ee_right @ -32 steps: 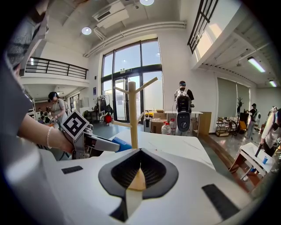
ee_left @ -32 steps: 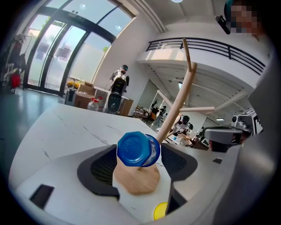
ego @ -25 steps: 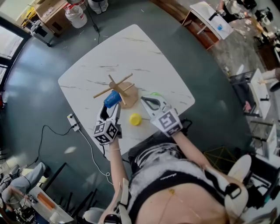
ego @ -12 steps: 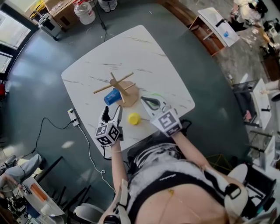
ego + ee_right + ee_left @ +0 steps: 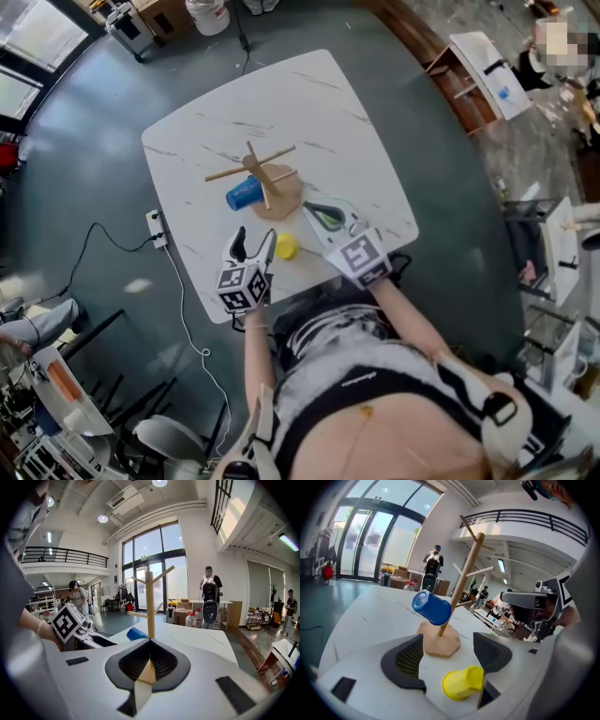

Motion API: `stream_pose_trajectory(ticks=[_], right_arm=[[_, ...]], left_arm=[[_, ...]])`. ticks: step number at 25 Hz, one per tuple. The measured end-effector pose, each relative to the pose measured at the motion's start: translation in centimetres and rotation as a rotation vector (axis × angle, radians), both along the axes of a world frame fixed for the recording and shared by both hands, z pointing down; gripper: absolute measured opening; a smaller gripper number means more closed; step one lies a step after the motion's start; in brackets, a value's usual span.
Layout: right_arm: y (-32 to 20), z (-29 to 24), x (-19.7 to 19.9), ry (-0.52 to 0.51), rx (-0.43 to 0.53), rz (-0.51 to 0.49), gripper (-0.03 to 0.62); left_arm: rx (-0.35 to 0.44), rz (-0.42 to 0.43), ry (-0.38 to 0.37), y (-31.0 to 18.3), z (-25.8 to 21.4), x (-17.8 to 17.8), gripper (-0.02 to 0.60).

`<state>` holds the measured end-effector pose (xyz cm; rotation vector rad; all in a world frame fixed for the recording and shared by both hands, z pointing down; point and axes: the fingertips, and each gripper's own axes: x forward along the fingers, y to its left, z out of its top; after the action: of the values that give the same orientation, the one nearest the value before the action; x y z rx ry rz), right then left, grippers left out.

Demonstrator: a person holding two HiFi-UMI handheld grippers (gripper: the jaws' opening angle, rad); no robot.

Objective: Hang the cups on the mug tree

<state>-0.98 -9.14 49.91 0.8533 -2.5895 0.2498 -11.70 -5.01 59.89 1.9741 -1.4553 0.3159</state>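
Note:
The wooden mug tree [image 5: 265,175] stands mid-table on its round base. A blue cup [image 5: 244,194] hangs on one of its lower pegs, also seen in the left gripper view [image 5: 431,607]. A yellow cup [image 5: 286,246] lies on its side on the white table [image 5: 309,103]. My left gripper [image 5: 253,246] is open, and the yellow cup [image 5: 462,682] sits low between its jaws, close to the right one. My right gripper [image 5: 309,207] is shut with nothing in it and points at the tree [image 5: 149,604] from the front right.
The table's near edge runs just below both grippers. A power strip [image 5: 155,228] with its cable lies on the floor at the left. Chairs stand at lower left, a white desk [image 5: 487,70] at upper right. People stand far off in both gripper views.
My left gripper has drawn back from the blue cup, which stays on its peg, and now stands by the yellow cup. The right gripper has stayed put.

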Motion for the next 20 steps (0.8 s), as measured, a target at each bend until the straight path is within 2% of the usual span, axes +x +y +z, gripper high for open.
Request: stream_pose_trajectory(ticks=[6,10,18,20], right_arm=[[0.3,0.4,0.2,0.007,-0.015,-0.043,0.005],[0.3,0.3,0.4,0.010,-0.012,-0.060,0.005],[0.3,0.1,1.2,-0.004,-0.006,-0.079,0.005],[0.3,0.0,1.4,-0.003,-0.004,-0.080,0.005]], left_arm=[[-0.026,0.095,-0.125,1.8,0.6,2.7,0.345],[-0.072,0.168,-0.142,3.2,1.6,4.9,0.345],[-0.171,0.262,-0.255,5.0,4.5,7.0,0.344],[-0.195,0.268,-0.277,5.0,5.2,7.1,0.308]])
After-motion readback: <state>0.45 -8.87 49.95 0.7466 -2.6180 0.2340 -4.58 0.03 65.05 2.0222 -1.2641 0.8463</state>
